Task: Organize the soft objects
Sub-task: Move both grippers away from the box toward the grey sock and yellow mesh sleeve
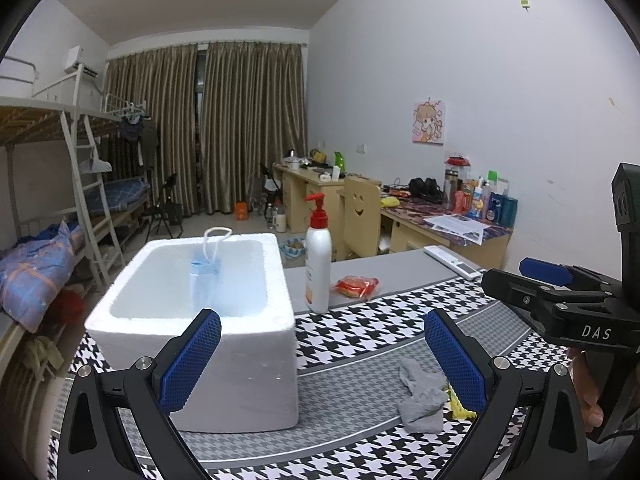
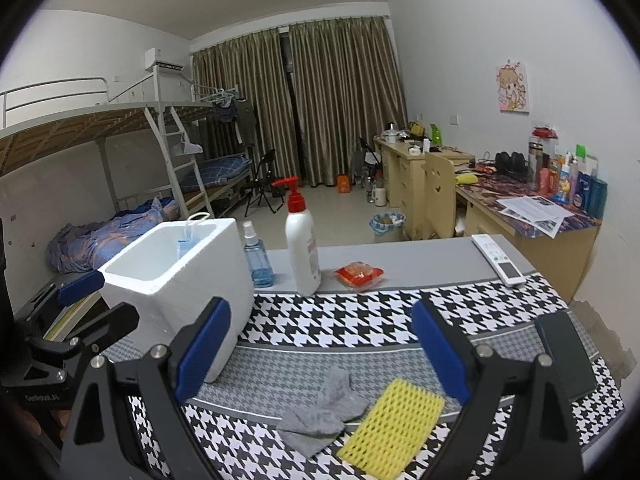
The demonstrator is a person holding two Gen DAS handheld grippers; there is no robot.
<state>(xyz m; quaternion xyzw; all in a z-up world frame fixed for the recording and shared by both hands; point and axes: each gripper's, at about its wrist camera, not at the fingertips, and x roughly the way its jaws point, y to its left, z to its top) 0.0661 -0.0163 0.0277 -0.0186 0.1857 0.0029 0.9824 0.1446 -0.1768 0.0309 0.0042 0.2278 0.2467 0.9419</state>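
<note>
A white foam box (image 1: 200, 312) (image 2: 176, 280) stands on the houndstooth cloth and holds a blue face mask (image 1: 205, 280) (image 2: 185, 246) with white loops. A grey sock (image 1: 422, 398) (image 2: 324, 412) lies crumpled on the cloth, right of the box. A yellow foam net (image 2: 390, 424) (image 1: 460, 404) lies beside the sock. My left gripper (image 1: 322, 356) is open and empty, above the cloth between box and sock. My right gripper (image 2: 320, 348) is open and empty, above the sock and net.
A white pump bottle (image 2: 302, 248) (image 1: 318, 264), a blue spray bottle (image 2: 256, 256), a red snack packet (image 2: 359, 274) (image 1: 356, 286), a white remote (image 2: 498, 260) and a black phone (image 2: 566, 354) sit on the table. Bunk beds stand left, desks right.
</note>
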